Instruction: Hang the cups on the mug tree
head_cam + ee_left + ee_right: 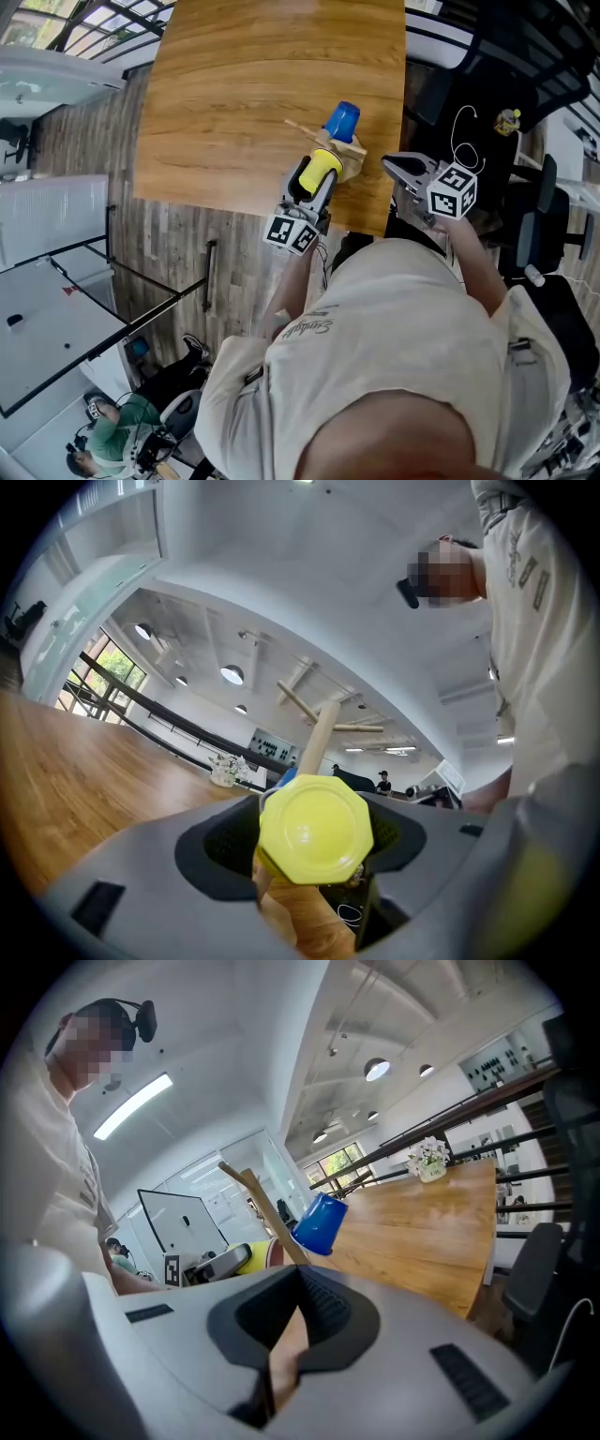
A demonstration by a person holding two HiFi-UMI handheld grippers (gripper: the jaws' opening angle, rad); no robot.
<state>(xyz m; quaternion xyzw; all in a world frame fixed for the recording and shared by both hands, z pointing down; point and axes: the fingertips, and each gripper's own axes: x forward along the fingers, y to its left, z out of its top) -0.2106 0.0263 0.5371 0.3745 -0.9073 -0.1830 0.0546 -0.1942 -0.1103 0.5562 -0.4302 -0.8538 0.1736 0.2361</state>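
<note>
Head view: blue cup [341,120] already on the mug tree [351,157], yellow cup [322,167] pinched in the left gripper [311,180] and not yet hung, right gripper's [399,167] jaws pressed together.

Head view looks steeply down past the person's [394,356] shoulders onto the wooden table [234,94]. Both gripper views sit close, facing the mug tree [319,733] from opposite sides.

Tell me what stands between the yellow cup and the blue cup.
The mug tree's wooden post stands between the yellow cup and the blue cup; the right gripper view shows this most plainly.
</note>
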